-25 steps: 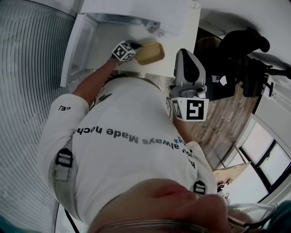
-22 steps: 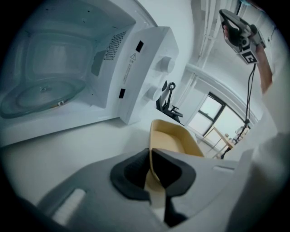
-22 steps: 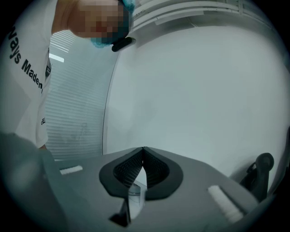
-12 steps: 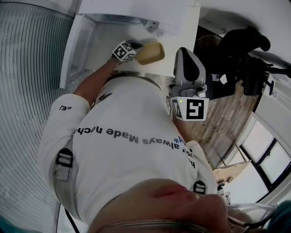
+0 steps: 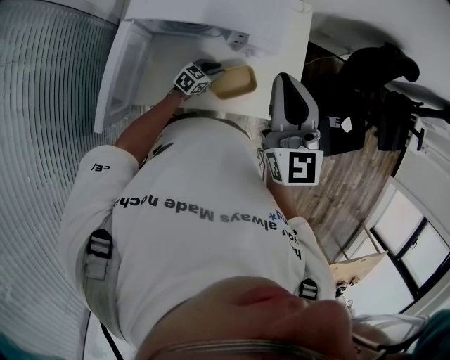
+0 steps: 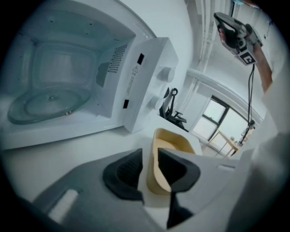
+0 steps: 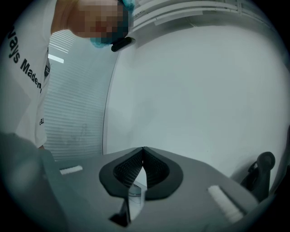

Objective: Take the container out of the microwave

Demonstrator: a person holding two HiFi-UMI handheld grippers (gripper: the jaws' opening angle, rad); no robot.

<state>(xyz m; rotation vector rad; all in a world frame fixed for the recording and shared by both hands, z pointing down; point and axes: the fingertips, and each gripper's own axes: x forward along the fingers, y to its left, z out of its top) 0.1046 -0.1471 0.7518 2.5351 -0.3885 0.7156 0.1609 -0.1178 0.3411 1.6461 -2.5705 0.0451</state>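
The tan container [image 5: 234, 82] stands on the white counter [image 5: 285, 49] in front of the open microwave [image 5: 211, 15]. My left gripper [image 5: 213, 70] is at its near rim. In the left gripper view the container's wall [image 6: 174, 145] stands between the jaws of the left gripper [image 6: 150, 159]. These jaws have just been opening, and the pads stand a little off the wall. The microwave [image 6: 140, 68] is empty, with only its glass turntable [image 6: 45, 102] inside. My right gripper [image 5: 285, 81] is held up beside the person's chest, shut with nothing in it, facing a blank wall [image 7: 143, 152].
The microwave door [image 5: 116, 70] hangs open at the left. A dark office chair [image 5: 373, 70] stands to the right over a wooden floor, with windows beyond. The counter ends just right of the container.
In the head view the left gripper and the container stay at the same spot on the counter. The right gripper has not moved.
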